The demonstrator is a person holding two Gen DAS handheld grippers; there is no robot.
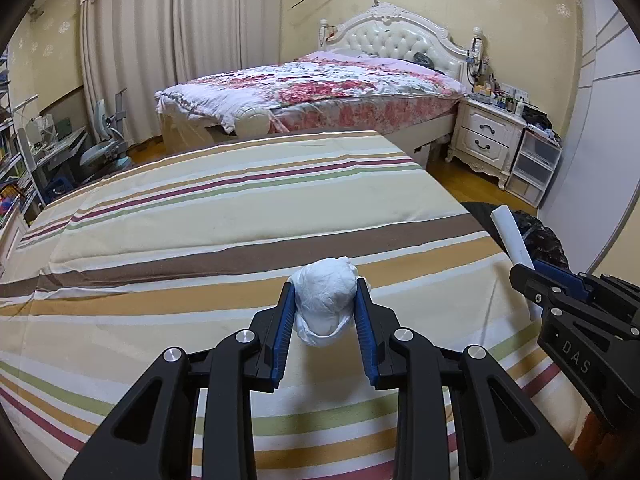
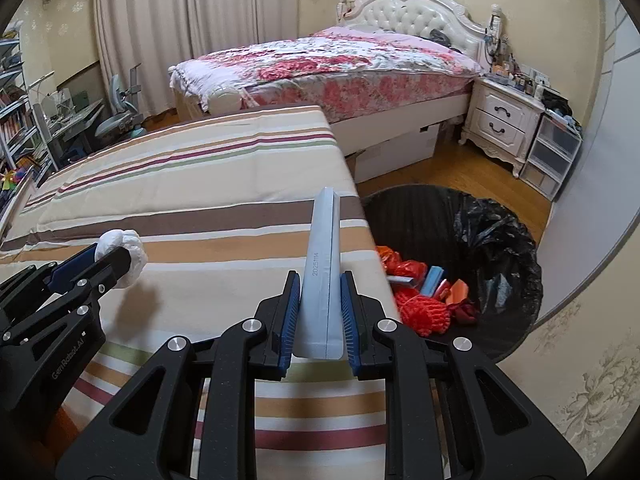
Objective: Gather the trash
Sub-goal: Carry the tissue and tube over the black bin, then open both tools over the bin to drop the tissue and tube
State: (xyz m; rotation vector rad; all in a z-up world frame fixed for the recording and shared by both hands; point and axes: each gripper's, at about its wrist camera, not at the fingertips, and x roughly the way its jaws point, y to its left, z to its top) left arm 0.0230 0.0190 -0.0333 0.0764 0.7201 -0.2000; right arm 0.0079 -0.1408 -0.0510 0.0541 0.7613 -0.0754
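With some trash already in the bin (image 2: 500,240) at right, we still carry two pieces: our left gripper (image 1: 325,300) clamps a tissue wad (image 1: 326,304), our right gripper (image 2: 320,304) a flat pale packet (image 2: 322,280).

A crumpled white tissue wad (image 1: 325,298) and a long pale-blue flat packet (image 2: 322,280) are held above the striped cloth (image 1: 200,216).
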